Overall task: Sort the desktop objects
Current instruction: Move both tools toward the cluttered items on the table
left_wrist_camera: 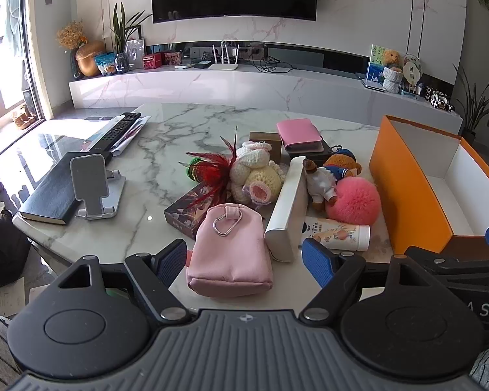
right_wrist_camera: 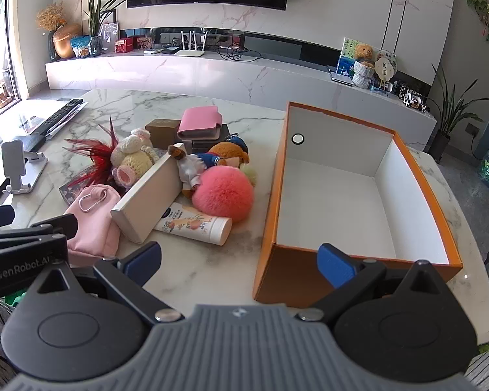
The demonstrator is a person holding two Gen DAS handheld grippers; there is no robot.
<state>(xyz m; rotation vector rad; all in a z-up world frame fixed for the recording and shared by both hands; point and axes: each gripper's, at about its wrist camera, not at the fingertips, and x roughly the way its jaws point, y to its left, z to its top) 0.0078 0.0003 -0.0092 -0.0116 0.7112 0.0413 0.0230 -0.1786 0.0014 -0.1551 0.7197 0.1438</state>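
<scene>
A heap of small things lies on the marble table point(left_wrist_camera: 166, 137): a pink pouch point(left_wrist_camera: 229, 249) with a carabiner, a white flat box point(left_wrist_camera: 287, 205), a lotion tube point(left_wrist_camera: 337, 236), a pink pompom point(left_wrist_camera: 355, 200), a small bear doll point(left_wrist_camera: 321, 179), a crocheted toy point(left_wrist_camera: 256, 176) and red feathers point(left_wrist_camera: 213, 167). My left gripper point(left_wrist_camera: 244, 260) is open, its pads on either side of the pouch without touching it. An orange box point(right_wrist_camera: 358, 195), white and empty inside, stands right of the heap. My right gripper point(right_wrist_camera: 241, 262) is open over bare tabletop by the box's near left corner.
A black notebook point(left_wrist_camera: 60, 189), a white phone stand point(left_wrist_camera: 96, 185) and a remote point(left_wrist_camera: 119, 130) lie at the table's left. A pink wallet point(left_wrist_camera: 301, 135) on dark boxes sits behind the heap. Beyond the table runs a marble TV bench point(left_wrist_camera: 244, 88).
</scene>
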